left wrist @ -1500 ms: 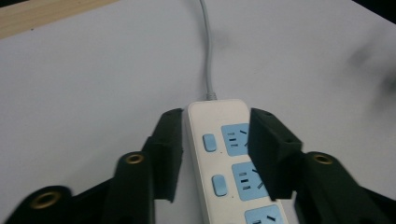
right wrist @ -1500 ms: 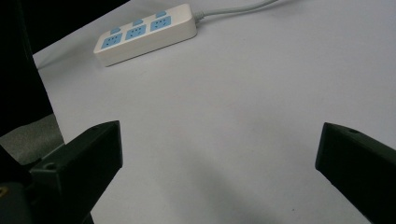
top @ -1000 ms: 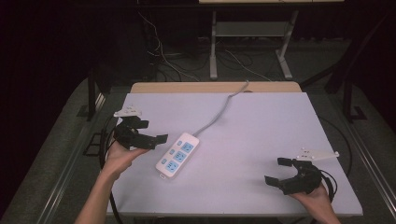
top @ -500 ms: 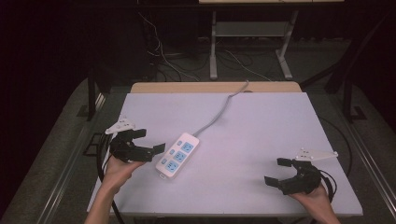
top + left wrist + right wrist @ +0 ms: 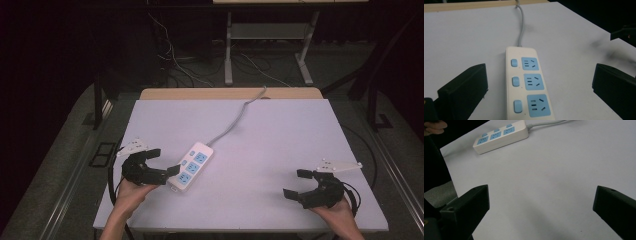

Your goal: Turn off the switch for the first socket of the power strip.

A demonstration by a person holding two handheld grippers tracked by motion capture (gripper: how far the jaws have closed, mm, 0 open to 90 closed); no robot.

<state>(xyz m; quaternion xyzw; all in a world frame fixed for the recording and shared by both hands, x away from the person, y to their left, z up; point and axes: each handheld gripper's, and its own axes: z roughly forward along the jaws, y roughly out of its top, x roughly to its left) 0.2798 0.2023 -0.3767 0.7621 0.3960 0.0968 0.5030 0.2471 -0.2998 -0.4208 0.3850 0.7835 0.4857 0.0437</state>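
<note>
A white power strip [image 5: 192,167] with three blue sockets and blue switches lies on the white table [image 5: 280,130], left of centre, its grey cord [image 5: 235,122] running to the far edge. My left gripper [image 5: 161,161] is open just left of the strip's near end; in the left gripper view the power strip [image 5: 529,85] lies between the spread jaws, untouched. My right gripper [image 5: 297,183] is open near the front right corner, holding nothing. The right gripper view has the power strip [image 5: 501,136] far off.
A wooden strip [image 5: 230,93] borders the table's far edge. Cables and a metal stand [image 5: 265,35] sit on the dark floor behind. Bare tabletop lies between the strip and my right gripper.
My left gripper has drawn back toward the near edge and lower left, coming level with the strip's near end. The right gripper has stayed in place.
</note>
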